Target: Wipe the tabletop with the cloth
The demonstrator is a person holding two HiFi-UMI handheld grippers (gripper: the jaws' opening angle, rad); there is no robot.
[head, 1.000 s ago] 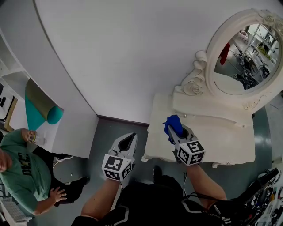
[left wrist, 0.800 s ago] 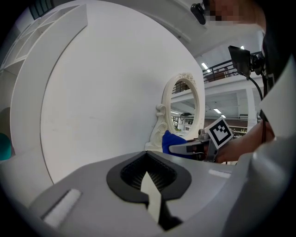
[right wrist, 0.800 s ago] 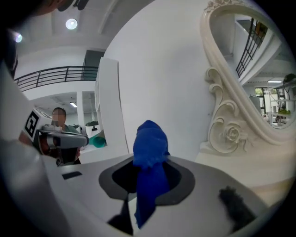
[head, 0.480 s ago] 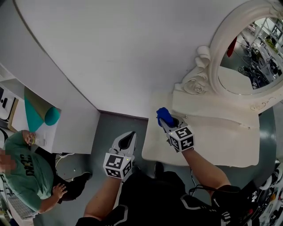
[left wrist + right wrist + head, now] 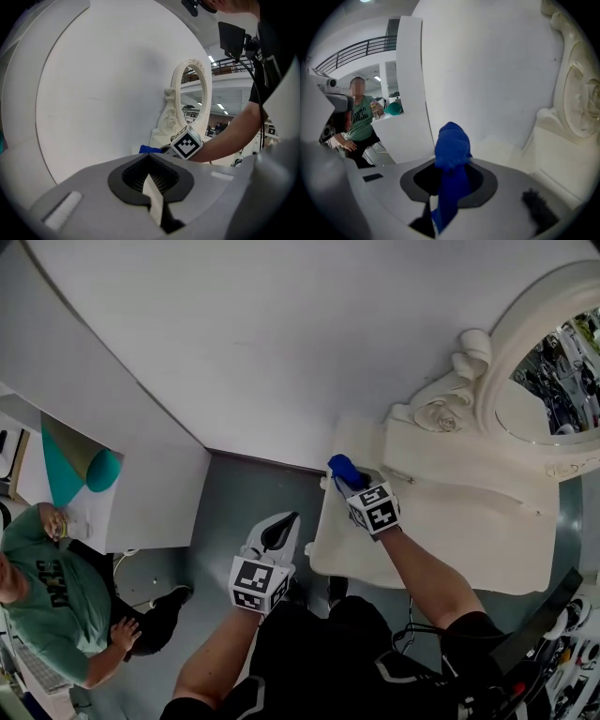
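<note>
A person's right hand-held gripper [image 5: 349, 484] is clenched on a bunched blue cloth [image 5: 341, 468] at the rear left corner of a cream desk [image 5: 450, 531], with the wad poking out ahead of the jaws. The left hand-held gripper [image 5: 279, 531] hangs off the desk over the grey floor [image 5: 244, 502], its jaws pressed together on nothing.

The cloth sits just beside the desk's left edge, so a stroke carried further that way would likely run off into the air. It is also balled up rather than spread, so it may touch only a thin strip of the top, and hard drag could work it loose from the jaws.

A raised ledge [image 5: 469, 460] and the scrolled base of an oval mirror [image 5: 553, 371] close off the rear of the top, and the cloth could snag there. A white wall [image 5: 262, 352] stands behind. Well apart to the left, a seated person in a green shirt [image 5: 52, 592] is by a white counter [image 5: 141, 493] carrying a teal roll [image 5: 98, 470].
</note>
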